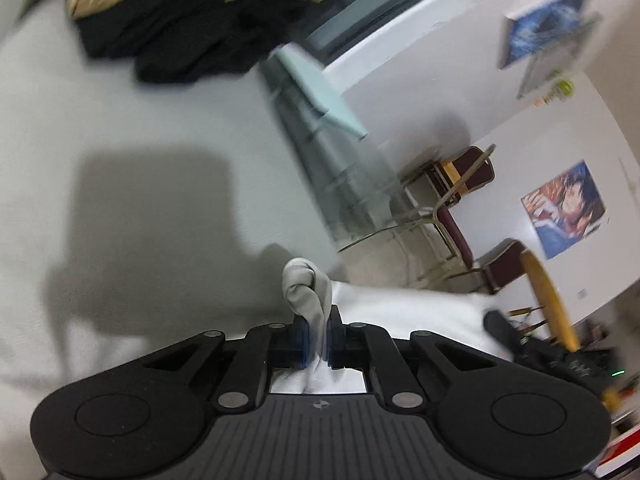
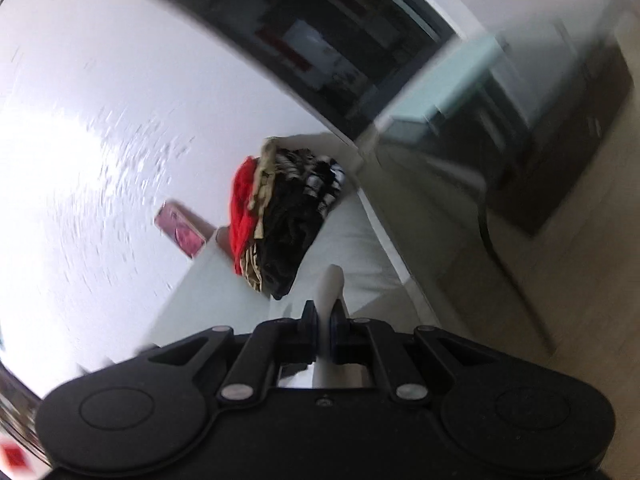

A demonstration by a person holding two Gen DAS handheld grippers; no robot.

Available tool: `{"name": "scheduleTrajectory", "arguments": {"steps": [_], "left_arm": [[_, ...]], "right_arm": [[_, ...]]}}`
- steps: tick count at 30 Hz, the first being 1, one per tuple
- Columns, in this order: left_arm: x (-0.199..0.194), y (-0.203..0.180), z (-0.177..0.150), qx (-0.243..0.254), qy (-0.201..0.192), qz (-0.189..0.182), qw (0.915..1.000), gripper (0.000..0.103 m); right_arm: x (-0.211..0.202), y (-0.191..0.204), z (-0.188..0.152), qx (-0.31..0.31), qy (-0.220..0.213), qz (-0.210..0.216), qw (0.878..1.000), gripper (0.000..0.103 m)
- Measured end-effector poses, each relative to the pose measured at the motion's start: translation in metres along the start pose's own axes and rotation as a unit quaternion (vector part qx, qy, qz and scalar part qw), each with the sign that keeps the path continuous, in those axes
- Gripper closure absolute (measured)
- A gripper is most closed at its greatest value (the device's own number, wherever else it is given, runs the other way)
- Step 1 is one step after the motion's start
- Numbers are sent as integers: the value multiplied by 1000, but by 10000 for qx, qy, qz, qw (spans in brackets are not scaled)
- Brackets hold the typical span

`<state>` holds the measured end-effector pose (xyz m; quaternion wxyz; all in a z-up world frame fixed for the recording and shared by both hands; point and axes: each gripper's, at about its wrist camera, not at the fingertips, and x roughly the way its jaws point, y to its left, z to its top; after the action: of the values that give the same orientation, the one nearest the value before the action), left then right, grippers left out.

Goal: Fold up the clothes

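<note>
While both grippers pinch white cloth (image 1: 310,284), left fingers (image 1: 298,330) clamped, right fingers (image 2: 309,332) clamped, clothes pile (image 2: 288,216) beyond

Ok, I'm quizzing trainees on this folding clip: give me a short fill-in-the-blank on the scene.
1. The left gripper is shut on ____ cloth.
2. The right gripper is ____ on pale cloth.
3. In the clothes pile, the brightest garment is ____.

Missing words: white; shut; red
</note>
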<state>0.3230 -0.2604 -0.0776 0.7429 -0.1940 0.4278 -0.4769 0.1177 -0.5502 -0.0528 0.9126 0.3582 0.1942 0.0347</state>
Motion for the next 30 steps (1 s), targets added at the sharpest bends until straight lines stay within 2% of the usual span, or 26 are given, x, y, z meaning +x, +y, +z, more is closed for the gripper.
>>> {"name": "scheduleTrajectory", "arguments": {"steps": [3,5,7,12,15,18,19,21,24,27,30], "left_arm": [[-48,-36,-20,542,-747,238,9954,98],[-87,-58,-41,905,-1209,458,9875,97],[-121,-75,-64,1064,-1560,741,9792,97],[-178,-93,-113,865,-2048,1472,9638,97],[-204,-103,-125,919,-2210,1609,9575,98],[-223,-112,-125,938,-2317,1598,9550,98],[-228,-113,-124,872,-2351,1578,9551,98],[-237,-114,-119,686,-2416,1595,9547,98],[-260,-121,-118,516,-2603,1662,9497,98],[-292,-127,-123,509,-2862,1808,9396,98],[-327,-126,-129,491,-3118,2058,9263,98]], "right_arm": [[-31,49,-15,-886,-383,-178,9952,98],[-55,82,-28,-1396,-665,-230,9877,98],[-80,119,-50,-1838,-829,-59,9794,98],[-111,214,-133,-2848,-779,478,9542,98],[-117,247,-174,-3385,-885,491,9355,98],[-128,264,-187,-3622,-1042,549,9246,98],[-132,266,-185,-3606,-1091,556,9247,98],[-141,267,-168,-3384,-1148,526,9325,98],[-139,270,-125,-2704,-1020,581,9556,98],[-133,279,-98,-2233,-773,827,9681,98],[-120,297,-91,-2053,-442,1139,9710,98]]}}
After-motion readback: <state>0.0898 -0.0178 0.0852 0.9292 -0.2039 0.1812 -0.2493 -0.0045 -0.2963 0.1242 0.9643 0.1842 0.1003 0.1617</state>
